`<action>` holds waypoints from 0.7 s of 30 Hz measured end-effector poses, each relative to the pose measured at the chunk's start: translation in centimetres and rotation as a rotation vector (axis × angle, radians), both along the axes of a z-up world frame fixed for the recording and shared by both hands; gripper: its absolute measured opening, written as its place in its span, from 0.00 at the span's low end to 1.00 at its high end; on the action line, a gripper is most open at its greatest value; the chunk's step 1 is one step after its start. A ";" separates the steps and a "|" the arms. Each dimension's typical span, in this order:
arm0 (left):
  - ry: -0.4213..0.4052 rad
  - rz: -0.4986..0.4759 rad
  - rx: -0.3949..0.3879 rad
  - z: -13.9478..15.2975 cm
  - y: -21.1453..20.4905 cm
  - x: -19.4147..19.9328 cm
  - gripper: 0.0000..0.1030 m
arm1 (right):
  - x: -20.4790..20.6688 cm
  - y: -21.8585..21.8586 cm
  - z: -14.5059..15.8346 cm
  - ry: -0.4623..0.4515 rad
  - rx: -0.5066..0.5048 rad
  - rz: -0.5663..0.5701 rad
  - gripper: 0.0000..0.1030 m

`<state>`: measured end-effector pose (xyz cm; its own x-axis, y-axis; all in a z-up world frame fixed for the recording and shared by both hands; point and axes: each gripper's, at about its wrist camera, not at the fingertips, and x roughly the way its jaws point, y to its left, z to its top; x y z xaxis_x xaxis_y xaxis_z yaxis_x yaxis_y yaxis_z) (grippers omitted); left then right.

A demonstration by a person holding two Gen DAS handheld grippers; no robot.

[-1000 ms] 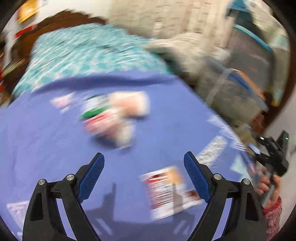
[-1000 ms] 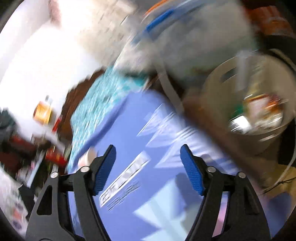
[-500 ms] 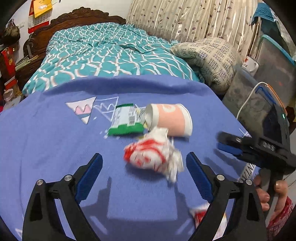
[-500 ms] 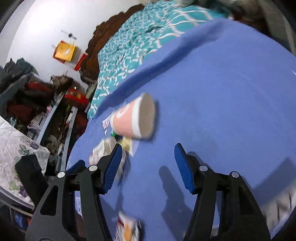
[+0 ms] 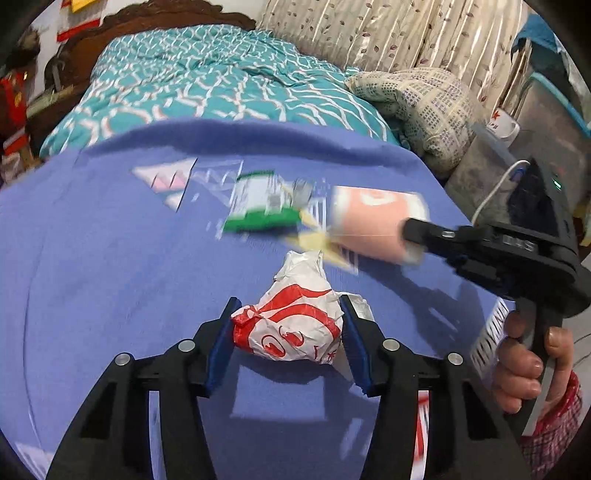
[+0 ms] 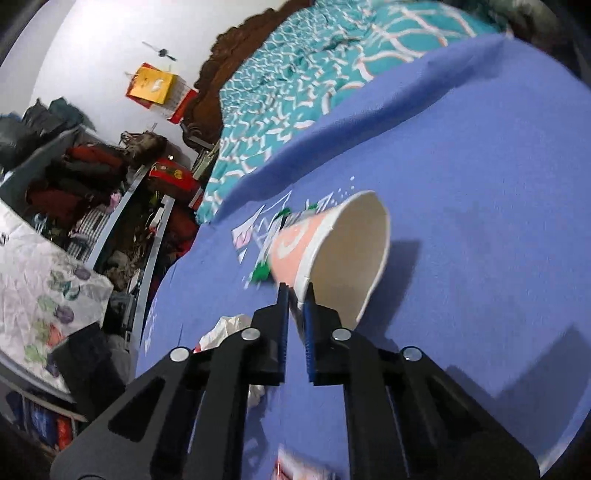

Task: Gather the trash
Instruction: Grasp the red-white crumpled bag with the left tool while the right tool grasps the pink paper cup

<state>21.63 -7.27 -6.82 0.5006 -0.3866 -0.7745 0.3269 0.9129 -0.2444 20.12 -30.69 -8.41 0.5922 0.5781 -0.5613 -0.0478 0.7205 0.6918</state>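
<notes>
We see a purple-blue cloth (image 5: 92, 277) printed with pale triangles of white and pink. On it lies a crumpled wrapper (image 5: 291, 325), white with red swirls, a packet (image 5: 258, 206) in green and white, and a paper cup (image 6: 328, 254) that is salmon pink outside with a white mark and cream inside. Behind, the quilt (image 5: 207, 85) is teal with a white wavy lattice, the cushion (image 5: 417, 107) beige with small dark checks, and the curtain (image 5: 388, 33) cream with dark sprigs. Our grippers are black with blue pads (image 5: 218, 343).
</notes>
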 end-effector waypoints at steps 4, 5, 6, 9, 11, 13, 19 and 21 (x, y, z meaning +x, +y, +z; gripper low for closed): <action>-0.009 -0.012 -0.004 0.2 2.1 -4.6 0.48 | -6.8 -2.3 0.4 -0.026 -0.044 -0.056 0.09; -0.012 -0.012 -0.002 0.2 2.6 -5.8 0.48 | -8.7 -2.9 0.3 -0.030 -0.047 -0.074 0.09; -0.014 -0.012 -0.002 0.2 2.9 -6.7 0.48 | -10.4 -3.4 0.1 -0.029 -0.052 -0.092 0.09; -0.015 -0.020 -0.018 0.5 3.8 -10.2 0.48 | -16.0 -4.6 -0.8 -0.026 -0.029 -0.138 0.09; -0.017 -0.038 -0.032 0.7 3.9 -11.9 0.48 | -19.5 -4.7 -1.3 -0.026 -0.014 -0.160 0.10; -0.021 -0.062 -0.026 0.7 3.5 -13.8 0.48 | -22.6 -4.3 -1.9 -0.029 -0.027 -0.185 0.12; -0.031 -0.132 -0.014 0.6 1.9 -18.4 0.49 | -28.6 -1.8 -3.9 -0.017 -0.029 -0.190 0.28; -0.035 -0.149 -0.009 0.6 1.2 -19.3 0.49 | -30.2 -1.5 -3.6 -0.050 -0.046 -0.198 0.51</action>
